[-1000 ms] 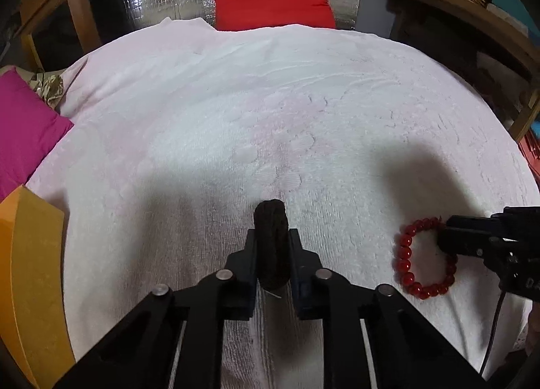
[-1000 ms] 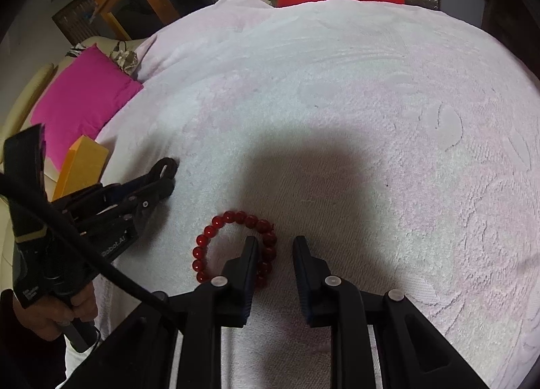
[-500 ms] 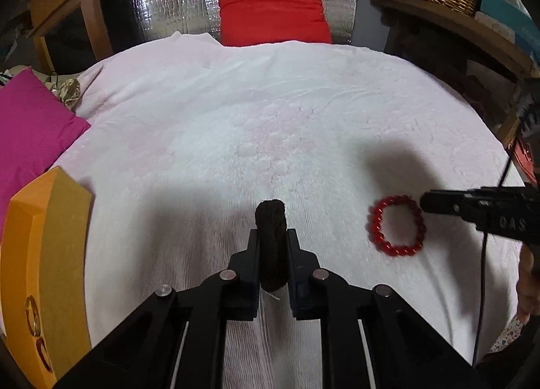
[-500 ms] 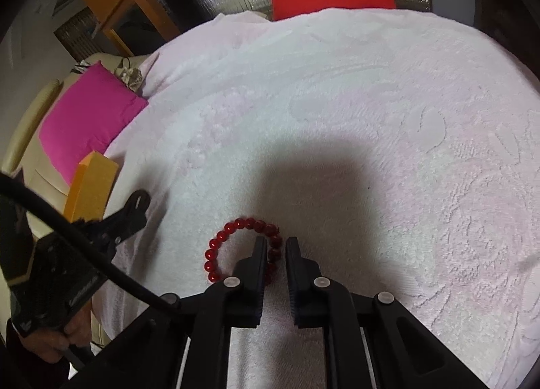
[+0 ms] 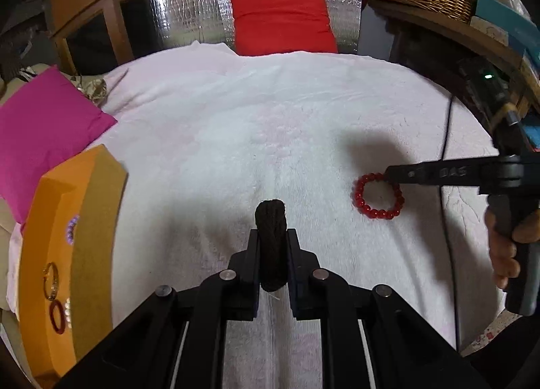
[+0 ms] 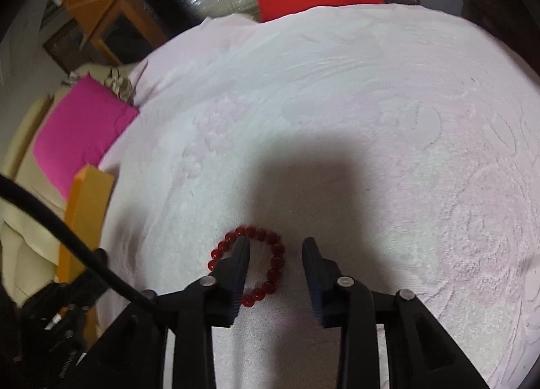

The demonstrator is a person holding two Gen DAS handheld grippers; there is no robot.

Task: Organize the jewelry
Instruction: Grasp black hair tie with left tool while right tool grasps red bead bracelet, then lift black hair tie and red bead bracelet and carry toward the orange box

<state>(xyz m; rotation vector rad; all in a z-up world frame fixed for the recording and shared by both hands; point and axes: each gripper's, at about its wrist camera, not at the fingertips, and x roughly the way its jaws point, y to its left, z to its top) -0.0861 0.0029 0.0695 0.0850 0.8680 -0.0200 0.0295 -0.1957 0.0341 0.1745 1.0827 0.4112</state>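
In the left wrist view my left gripper (image 5: 272, 237) is shut on a black braided bracelet (image 5: 271, 220), which stands on edge between the pads above the white bedspread (image 5: 236, 139). A red bead bracelet (image 5: 378, 213) lies flat to the right, and the tip of my right gripper (image 5: 393, 174) is at its far rim. In the right wrist view the right gripper (image 6: 276, 242) has its jaws opening. Its left finger (image 6: 241, 254) sits inside the red bead bracelet (image 6: 272, 274), and the loop's right side lies loose between the jaws.
An orange jewelry box (image 5: 91, 220) stands at the left edge of the bed with a gold ring (image 5: 50, 281) and a red ring (image 5: 57, 316) in it. A pink cushion (image 5: 44, 126) and a red cushion (image 5: 283, 21) lie beyond. A hand (image 5: 503, 254) holds the right gripper's handle.
The left gripper carried the black bracelet leftward and up, bringing the orange box into view. The right jaws closed beside the red bracelet, then spread, with one finger now inside the loop.
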